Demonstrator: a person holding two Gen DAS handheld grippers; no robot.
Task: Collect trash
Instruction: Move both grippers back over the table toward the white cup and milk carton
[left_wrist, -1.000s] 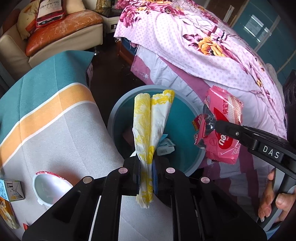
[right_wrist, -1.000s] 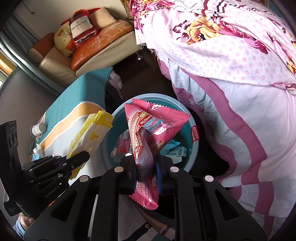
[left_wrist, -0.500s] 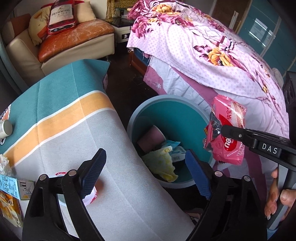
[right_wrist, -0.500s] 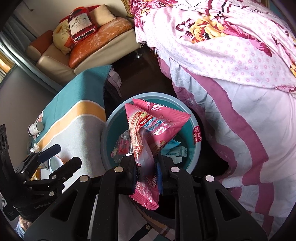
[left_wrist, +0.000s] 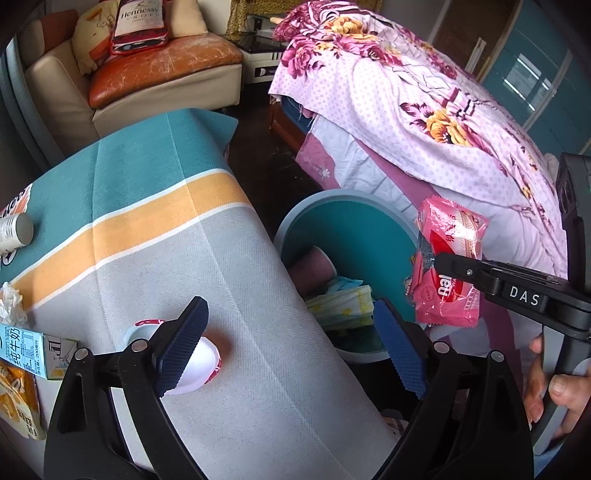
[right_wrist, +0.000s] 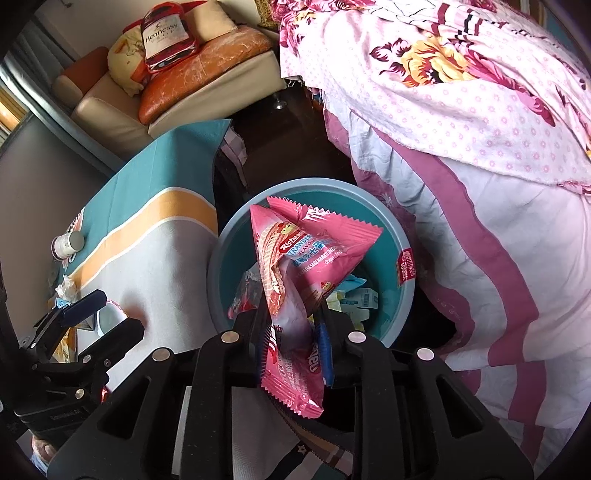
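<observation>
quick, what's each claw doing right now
Left claw: open, holding nothing.
Right claw: shut on the pink wrapper, over the bin.

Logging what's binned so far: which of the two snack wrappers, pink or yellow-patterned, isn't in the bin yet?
The pink wrapper: the right gripper holds it above the teal bin. The yellow-patterned wrapper already lies inside the bin.

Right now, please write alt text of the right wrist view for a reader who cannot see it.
The right tool holds a pink snack wrapper above a round teal bin that already contains trash. The bin stands between a table with a striped cloth and a bed with pink floral covers; the open left tool is at lower left.
</observation>
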